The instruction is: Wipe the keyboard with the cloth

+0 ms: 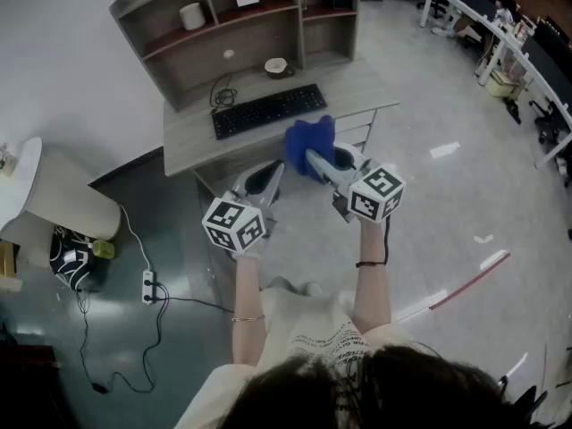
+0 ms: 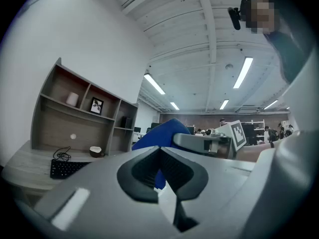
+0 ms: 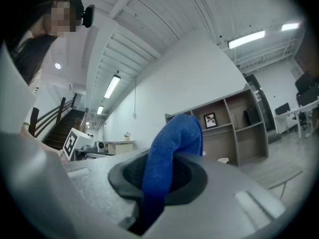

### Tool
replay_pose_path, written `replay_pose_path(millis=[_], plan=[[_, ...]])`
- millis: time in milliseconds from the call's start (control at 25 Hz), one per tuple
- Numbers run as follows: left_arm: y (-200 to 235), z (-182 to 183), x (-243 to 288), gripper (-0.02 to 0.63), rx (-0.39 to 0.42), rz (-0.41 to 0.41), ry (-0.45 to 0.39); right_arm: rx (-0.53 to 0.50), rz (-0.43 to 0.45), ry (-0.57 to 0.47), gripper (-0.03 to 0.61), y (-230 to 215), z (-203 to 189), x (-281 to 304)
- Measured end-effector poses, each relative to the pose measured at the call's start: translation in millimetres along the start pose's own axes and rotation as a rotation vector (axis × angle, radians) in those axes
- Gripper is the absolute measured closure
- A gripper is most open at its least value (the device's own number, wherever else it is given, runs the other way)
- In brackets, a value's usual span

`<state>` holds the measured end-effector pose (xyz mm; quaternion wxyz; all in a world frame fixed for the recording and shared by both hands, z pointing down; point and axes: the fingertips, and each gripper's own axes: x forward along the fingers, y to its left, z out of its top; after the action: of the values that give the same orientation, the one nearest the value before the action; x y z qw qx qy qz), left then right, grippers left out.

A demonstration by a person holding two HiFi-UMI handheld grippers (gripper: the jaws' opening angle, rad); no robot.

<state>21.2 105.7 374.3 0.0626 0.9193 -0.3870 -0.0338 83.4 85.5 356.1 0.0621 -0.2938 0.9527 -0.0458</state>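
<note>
From the head view, we judged the wiping not yet begun: the step in hand was carrying the cloth [image 1: 310, 143] to the keyboard [image 1: 268, 110]. The keyboard lay on the desk [image 1: 192, 141], ahead of both tools. Our right gripper [image 1: 315, 157] was clenched on the blue cloth, which bunched beyond its tips, near the desk's front edge but apart from the keys. Our left gripper [image 1: 273, 170] hung just beside it, lower and to the left, carrying nothing.

In the left gripper view, we saw the jaws pressed together at their tips with nothing between them. The blue behind them was the cloth, hanging from the other tool. The keyboard [image 2: 67, 168] sat off to the left, well apart.

In the right gripper view, the jaws were closed on the cloth [image 3: 172, 143], which rose between them and folded over. No keyboard showed there. We reckoned the next move called for reaching forward and lowering the cloth flat onto the keys.
</note>
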Motion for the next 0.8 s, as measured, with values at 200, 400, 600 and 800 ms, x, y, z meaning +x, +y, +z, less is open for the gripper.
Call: replay_pose_path(millis=[200,400,600,800], plan=[[-1.0,3.6,-1.0,0.615,0.002,0.000,-0.007,0.000,0.000,-0.001,0.526,1.2,1.2,0.5],[0.5,4.4,-7.7,0.616,0.000,0.015,-0.016,0.003,0.005,-0.009,0.526,4.5,2.6,1.3],[0.7,5.5,-13.2,0.617,0.000,0.029,-0.023,0.009,0.016,-0.008,0.526,8.5,1.1,-0.1],[0.4,7.0,-16.0,0.617,0.001,0.040,-0.027,0.013,0.021,-0.010,0.526,9.4,2.3,-2.5]])
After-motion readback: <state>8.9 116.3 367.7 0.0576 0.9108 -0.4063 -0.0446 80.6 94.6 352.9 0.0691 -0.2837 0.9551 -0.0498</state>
